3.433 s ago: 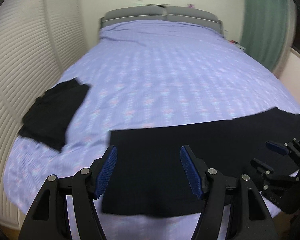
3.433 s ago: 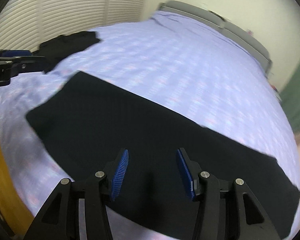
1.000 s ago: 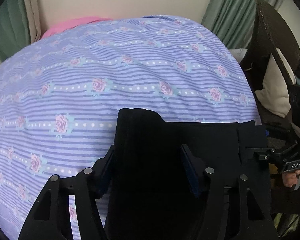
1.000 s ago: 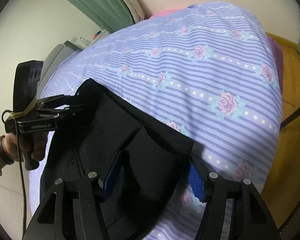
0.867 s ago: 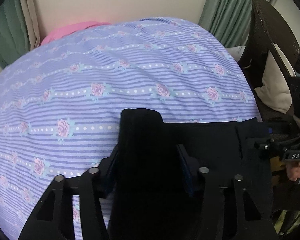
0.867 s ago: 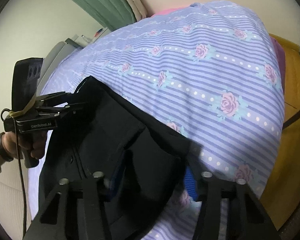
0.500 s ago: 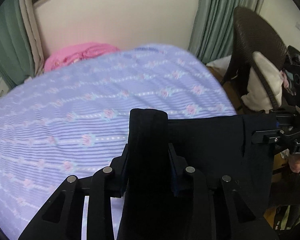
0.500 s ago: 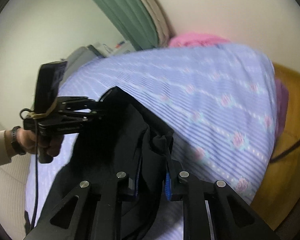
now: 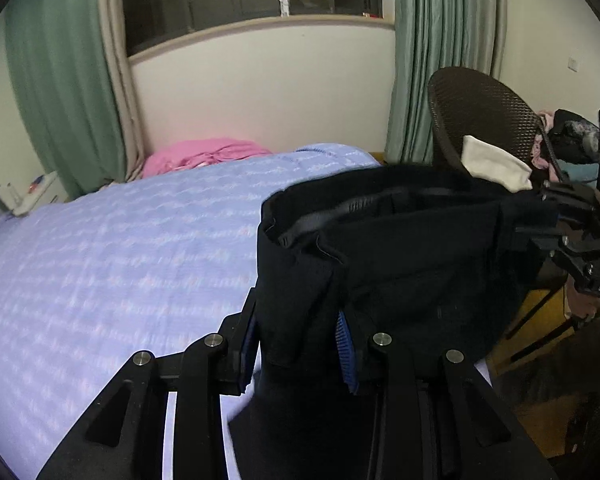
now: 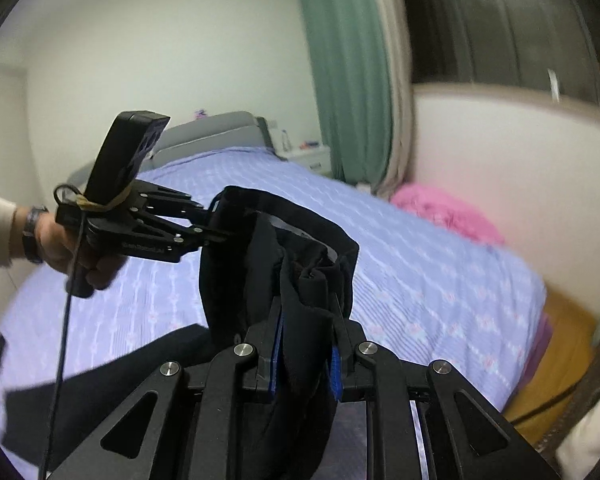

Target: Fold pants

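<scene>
Left wrist: left tool clenched on black pants, waistband raised above the bed; right tool gripped its far end

Right wrist: right tool clamped on pants, legs trailing onto the bed

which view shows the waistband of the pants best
The left wrist view: the waistband of the black pants gapes open, its inner band and seams visible between both claws. The right wrist view shows the waistband bunched and edge-on, partly hidden by folds.
</scene>
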A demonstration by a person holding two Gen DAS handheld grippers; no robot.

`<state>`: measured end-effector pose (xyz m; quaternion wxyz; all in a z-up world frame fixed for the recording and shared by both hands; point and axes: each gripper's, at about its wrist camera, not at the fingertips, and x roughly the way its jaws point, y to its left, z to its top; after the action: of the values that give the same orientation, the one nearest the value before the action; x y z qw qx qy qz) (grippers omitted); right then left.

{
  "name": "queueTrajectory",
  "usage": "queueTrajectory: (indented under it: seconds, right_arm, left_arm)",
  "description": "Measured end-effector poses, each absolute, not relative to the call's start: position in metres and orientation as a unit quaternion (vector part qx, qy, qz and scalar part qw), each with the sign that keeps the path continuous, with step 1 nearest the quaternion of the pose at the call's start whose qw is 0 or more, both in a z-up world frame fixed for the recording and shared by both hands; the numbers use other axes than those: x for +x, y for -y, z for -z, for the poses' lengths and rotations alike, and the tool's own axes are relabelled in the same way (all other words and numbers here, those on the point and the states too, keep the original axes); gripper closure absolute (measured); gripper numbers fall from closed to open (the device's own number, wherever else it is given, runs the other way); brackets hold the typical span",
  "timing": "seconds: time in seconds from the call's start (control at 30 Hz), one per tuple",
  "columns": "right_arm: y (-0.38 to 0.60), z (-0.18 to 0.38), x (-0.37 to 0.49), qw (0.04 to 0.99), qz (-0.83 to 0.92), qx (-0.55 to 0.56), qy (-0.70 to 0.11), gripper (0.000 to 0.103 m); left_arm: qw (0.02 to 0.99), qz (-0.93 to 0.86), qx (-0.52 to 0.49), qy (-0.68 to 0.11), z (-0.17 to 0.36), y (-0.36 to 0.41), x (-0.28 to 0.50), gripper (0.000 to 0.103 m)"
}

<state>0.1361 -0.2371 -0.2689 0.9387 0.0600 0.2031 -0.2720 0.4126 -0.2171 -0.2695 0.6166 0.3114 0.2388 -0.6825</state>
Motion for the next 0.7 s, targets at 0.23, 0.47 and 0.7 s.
queueTrajectory:
  seconds: [0.23,0.47,0.7]
  right_arm:
    - [0.072,0.298,0.169,0.931,0.279,-0.108,-0.208,0.084]
    - [-0.049,0.370,0.197,0.920,0.228,-0.216,-0.233,0.084]
    - [-0.120,0.452,0.217,0.902,0.168,-0.287,-0.275,0.084]
  left_arm:
    - [0.659,0.652,0.273,-0.258,0.317,0.069,0.425,0.067]
    - [0.676,0.617,0.257,-0.309,0.412,-0.040,0.430,0.067]
    - [0.695,0.584,0.230,-0.350,0.471,-0.093,0.444,0.067]
